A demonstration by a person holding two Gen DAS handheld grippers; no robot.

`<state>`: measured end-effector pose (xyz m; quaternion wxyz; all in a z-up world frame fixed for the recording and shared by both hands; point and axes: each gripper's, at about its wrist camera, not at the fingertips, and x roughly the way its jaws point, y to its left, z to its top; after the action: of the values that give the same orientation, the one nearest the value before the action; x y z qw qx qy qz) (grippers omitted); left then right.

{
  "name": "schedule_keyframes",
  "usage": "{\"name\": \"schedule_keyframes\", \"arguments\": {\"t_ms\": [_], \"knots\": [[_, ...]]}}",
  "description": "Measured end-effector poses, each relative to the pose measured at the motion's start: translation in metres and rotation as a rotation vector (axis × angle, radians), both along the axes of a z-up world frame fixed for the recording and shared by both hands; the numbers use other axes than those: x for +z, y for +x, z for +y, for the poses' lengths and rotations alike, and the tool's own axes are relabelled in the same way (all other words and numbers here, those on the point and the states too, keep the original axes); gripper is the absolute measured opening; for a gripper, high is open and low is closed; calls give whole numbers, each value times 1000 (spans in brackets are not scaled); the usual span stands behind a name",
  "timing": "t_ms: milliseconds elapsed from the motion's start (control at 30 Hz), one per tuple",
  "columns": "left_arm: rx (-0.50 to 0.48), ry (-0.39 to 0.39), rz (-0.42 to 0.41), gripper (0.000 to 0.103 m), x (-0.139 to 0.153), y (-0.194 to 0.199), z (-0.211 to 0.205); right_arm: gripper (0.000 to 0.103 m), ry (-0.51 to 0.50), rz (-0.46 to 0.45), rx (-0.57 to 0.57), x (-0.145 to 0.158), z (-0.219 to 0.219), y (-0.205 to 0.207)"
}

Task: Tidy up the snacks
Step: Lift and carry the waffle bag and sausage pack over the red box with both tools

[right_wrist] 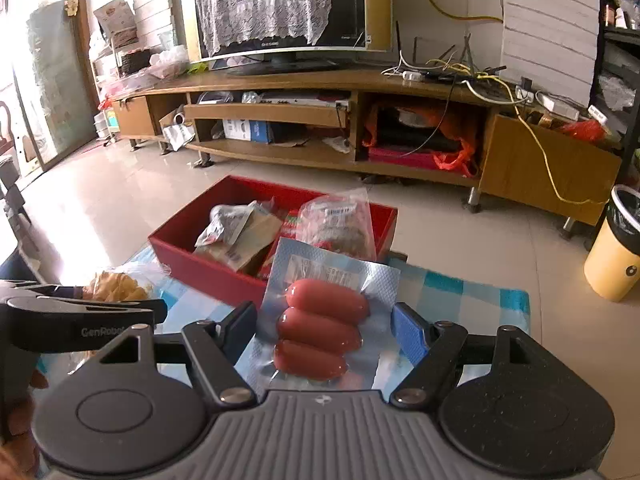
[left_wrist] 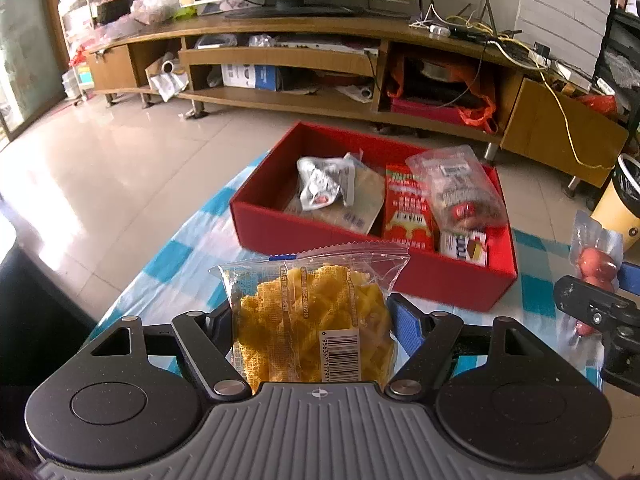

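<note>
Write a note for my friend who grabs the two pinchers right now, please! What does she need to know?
Left gripper: shut on the yellow crisps bag, lifted off the checked cloth.
Right gripper: shut on the sausage pack, also lifted.
Red box: on the cloth ahead, already holding several snack packets, including a red packet and a clear bag.
Left to do: probably put both held packs in the box, which looks to have room on its left side.
</note>
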<state>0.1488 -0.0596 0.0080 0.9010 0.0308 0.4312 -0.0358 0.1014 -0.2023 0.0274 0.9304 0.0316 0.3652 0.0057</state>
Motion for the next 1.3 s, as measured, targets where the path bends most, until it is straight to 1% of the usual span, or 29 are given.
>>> {"name": "schedule_keyframes", "arguments": {"t_ms": [267, 500, 733, 1300], "knots": [[7, 18, -36, 80, 4, 20, -5, 74, 0, -24, -2, 4, 0, 21], [15, 15, -43, 80, 5, 36, -8, 74, -8, -23, -18, 2, -4, 38], [22, 16, -55, 80, 7, 47, -11, 74, -8, -35, -27, 3, -7, 48], [52, 23, -72, 80, 9, 71, -9, 74, -10, -32, -60, -1, -16, 70]]}}
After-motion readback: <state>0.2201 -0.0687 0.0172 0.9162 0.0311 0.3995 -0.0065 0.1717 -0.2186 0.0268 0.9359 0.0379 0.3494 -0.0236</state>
